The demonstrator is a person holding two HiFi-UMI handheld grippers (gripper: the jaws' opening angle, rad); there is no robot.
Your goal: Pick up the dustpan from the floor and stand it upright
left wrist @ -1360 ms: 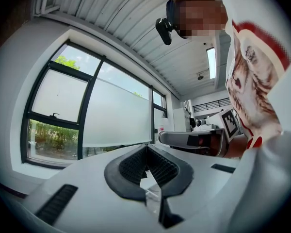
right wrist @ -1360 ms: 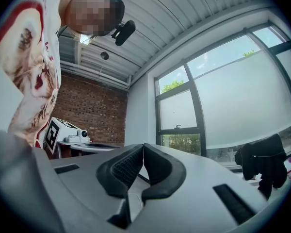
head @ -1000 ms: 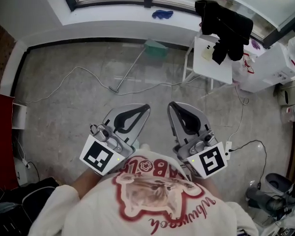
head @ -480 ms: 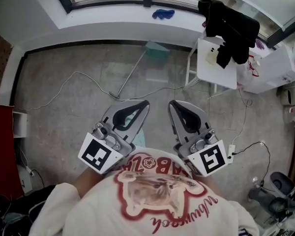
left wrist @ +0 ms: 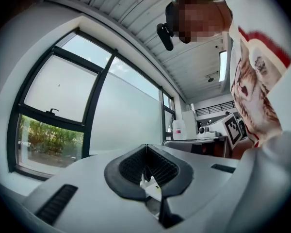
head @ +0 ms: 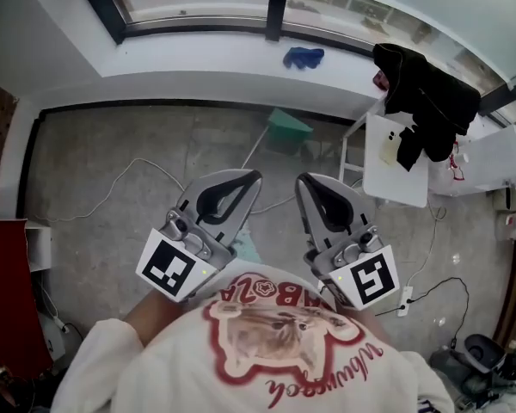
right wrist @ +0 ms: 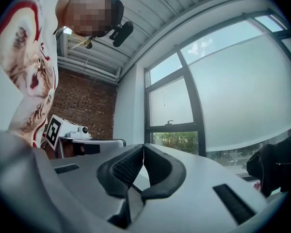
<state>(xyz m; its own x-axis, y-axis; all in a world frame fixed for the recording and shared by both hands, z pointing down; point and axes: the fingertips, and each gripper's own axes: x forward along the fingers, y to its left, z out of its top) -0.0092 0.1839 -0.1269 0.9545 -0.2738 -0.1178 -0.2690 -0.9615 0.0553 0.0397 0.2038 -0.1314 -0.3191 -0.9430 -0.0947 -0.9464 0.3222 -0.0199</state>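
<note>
OK, I've got both tools up in front of the person's printed shirt [head: 275, 342] in the head view, pointing toward the window wall.

Left gripper [head: 256, 177]: I read it as fully narrow. The pads meet at the tips and there's nothing between them; the left gripper view shows the same, with only window glass beyond the tips.

Right gripper [head: 299, 181]: also fully narrow, tips together and empty. Its own view shows window frames and a brick wall off to 1 side.

The 2 marker cubes sit nearest the body, left cube [head: 169, 268] and right cube [head: 371, 282].

The dustpan [head: 288, 132] is on the floor. Its green pan lies close to the wall under the sill, just beside the leg of the white table [head: 396, 166]. Its thin handle runs down-left across the floor toward the left gripper's tip in the picture. I see neither gripper touching it; it's out ahead of both.

Other items:
- black garment [head: 426, 101] draped over the table
- blue cloth [head: 304, 57] on the sill
- a loose cable [head: 129, 172] looping over the concrete at left
</note>
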